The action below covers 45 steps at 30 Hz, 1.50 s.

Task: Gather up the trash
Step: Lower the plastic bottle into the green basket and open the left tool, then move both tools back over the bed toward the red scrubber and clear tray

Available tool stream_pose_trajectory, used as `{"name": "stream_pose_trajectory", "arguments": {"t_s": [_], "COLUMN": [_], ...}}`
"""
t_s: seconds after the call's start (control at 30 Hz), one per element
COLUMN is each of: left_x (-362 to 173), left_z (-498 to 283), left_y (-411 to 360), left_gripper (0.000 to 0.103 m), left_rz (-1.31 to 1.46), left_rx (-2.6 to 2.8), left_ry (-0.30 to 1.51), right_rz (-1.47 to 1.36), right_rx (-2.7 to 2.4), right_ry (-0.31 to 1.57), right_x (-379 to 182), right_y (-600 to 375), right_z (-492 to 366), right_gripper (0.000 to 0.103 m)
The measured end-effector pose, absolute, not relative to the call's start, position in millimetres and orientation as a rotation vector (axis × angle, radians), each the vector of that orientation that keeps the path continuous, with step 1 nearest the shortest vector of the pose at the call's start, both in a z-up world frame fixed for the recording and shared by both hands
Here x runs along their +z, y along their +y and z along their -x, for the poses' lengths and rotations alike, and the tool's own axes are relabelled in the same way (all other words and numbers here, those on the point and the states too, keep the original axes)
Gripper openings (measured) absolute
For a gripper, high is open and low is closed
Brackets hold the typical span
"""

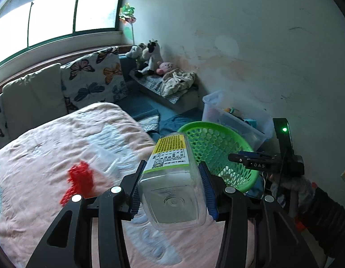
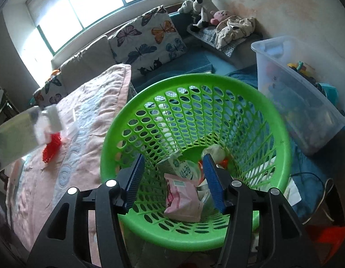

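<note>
Left gripper (image 1: 171, 192) clamps a clear plastic bottle (image 1: 172, 185) with a yellow-and-white label between its blue pads, base toward the camera, above the pink quilt (image 1: 49, 147) and near the green mesh basket (image 1: 217, 149). Right gripper (image 2: 172, 185) hangs over the basket mouth, jaws parted and empty. Pink packet (image 2: 183, 198) and other wrappers lie on the basket floor; a red mesh scrap (image 1: 79, 182) rests on the quilt.
</note>
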<state>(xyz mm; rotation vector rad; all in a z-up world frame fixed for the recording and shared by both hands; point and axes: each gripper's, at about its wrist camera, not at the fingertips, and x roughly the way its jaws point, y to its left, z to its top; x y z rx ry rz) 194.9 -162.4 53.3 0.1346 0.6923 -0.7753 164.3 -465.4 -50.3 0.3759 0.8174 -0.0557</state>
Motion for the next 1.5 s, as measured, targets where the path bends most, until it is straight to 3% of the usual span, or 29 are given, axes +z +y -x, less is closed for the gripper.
{"name": "stream_pose_trajectory", "arguments": {"t_s": [0.77,1.1,1.5], "left_x": [-35.5,-74.6,-64.7], "left_z": [-220.2,-224.7,-216.0], "left_y": [-346.4,-363.9,-352.1], "left_gripper": [0.045,0.046,0.046], "left_rz": [-0.335,-0.352,-0.312], "left_rx": [-0.872,-0.837,-0.847], "left_ry": [0.94,1.038,1.018], "right_rz": [-0.414,-0.449,-0.446], "right_rx": [-0.081,-0.095,-0.091], "right_ry": [0.777,0.784,0.775], "right_x": [-58.6,-69.1,-64.6], "right_y": [-502.1,-513.1,-507.9], "right_z": [-106.4,-98.9,-93.5], "right_gripper": [0.057,0.057,0.057]}}
